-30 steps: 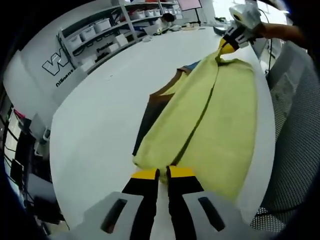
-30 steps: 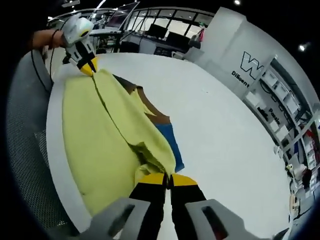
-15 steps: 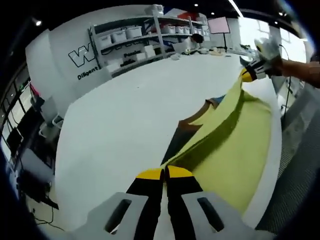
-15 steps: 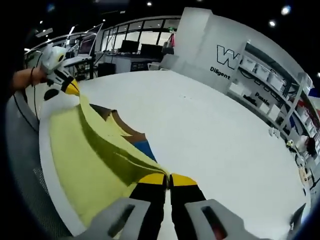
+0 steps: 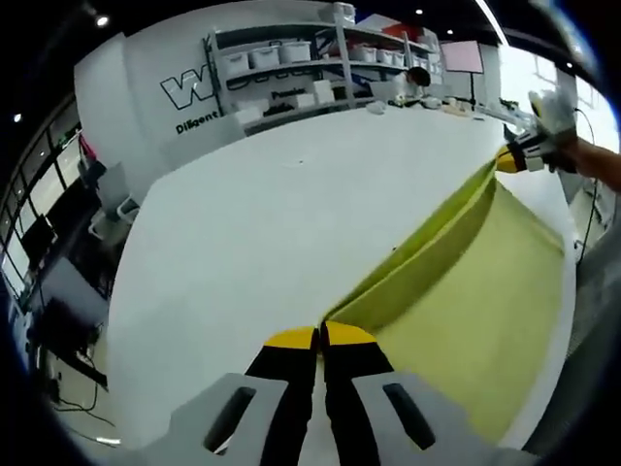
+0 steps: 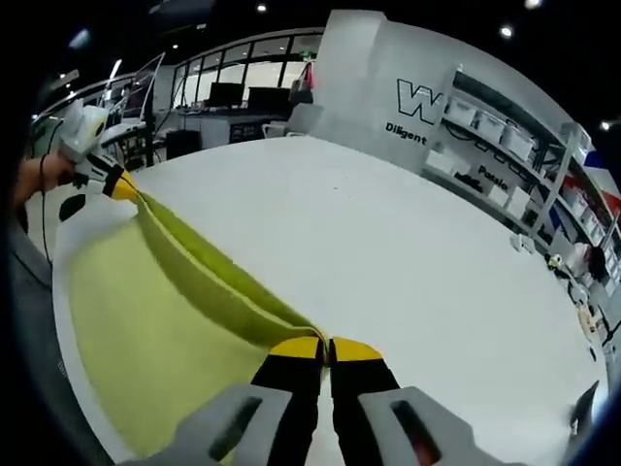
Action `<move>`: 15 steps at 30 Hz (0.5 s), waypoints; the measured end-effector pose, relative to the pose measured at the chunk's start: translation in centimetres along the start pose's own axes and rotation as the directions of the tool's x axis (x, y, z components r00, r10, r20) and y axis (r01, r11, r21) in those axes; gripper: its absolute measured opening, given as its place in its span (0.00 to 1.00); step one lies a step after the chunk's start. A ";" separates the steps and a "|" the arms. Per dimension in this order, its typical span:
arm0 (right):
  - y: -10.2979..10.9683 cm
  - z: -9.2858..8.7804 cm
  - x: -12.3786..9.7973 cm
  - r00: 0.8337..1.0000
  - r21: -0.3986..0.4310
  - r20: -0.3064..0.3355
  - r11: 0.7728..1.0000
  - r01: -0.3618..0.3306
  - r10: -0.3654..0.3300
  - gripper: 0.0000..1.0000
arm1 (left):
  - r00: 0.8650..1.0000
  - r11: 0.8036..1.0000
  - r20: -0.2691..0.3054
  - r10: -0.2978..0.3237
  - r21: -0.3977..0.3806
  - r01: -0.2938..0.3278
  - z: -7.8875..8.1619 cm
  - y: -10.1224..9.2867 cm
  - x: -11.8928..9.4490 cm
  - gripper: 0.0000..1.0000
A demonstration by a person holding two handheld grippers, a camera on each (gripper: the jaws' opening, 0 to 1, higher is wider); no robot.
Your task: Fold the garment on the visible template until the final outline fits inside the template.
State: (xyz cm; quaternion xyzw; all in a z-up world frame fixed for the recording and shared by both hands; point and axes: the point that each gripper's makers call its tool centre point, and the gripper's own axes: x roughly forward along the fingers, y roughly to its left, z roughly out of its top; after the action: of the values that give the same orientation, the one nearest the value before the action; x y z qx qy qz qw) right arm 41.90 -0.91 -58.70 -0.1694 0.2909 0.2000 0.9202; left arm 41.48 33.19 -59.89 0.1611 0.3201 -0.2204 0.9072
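A yellow-green garment (image 5: 466,282) hangs stretched by one edge between the two grippers, above a white table (image 5: 243,223). My left gripper (image 5: 320,336) is shut on one corner of that edge. The right gripper (image 5: 512,160) holds the other corner at the far right. In the right gripper view, my right gripper (image 6: 327,347) is shut on the garment (image 6: 146,320), and the left gripper (image 6: 121,186) pinches the far end at the left. The taut edge forms a folded ridge, with the cloth sloping down towards the table's (image 6: 408,233) near edge. The cloth hides the template.
Shelves with white bins (image 5: 291,58) line the far wall beyond the table, also seen as shelves (image 6: 505,146) at the right. A person's hand (image 5: 594,165) holds the right gripper. Desks and monitors (image 6: 233,97) stand behind the table.
Both grippers have lifted the garment's edge and pulled it taut. The brown and blue template, seen beside the cloth earlier, is now covered. Both views have tilted up towards the room.
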 end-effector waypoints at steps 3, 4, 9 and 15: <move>-0.2 -0.6 0.7 1.000 0.021 -0.022 1.000 0.012 -0.012 0.00 | 1.000 1.000 -0.008 0.005 -0.019 -0.005 -0.2 0.1 0.5 0.00; -0.2 -0.6 0.8 1.000 0.026 -0.025 1.000 0.013 -0.012 0.00 | 1.000 1.000 -0.014 0.006 -0.028 -0.006 -0.3 0.1 0.7 0.00; -0.1 -1.7 1.7 0.998 0.060 -0.057 0.998 0.020 -0.017 0.00 | 0.999 0.998 -0.038 0.019 -0.056 -0.021 -0.5 0.3 1.6 0.00; -0.1 -2.4 2.2 0.996 0.065 -0.083 0.997 0.031 -0.025 0.00 | 0.999 0.998 -0.049 0.023 -0.065 -0.026 -0.8 0.3 2.1 0.00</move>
State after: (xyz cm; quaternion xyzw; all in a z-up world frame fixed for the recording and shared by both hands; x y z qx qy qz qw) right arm 42.49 -1.41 -61.91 -0.1508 0.3327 0.1701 0.9152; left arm 42.67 33.16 -61.76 0.1405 0.3470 -0.1947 0.9066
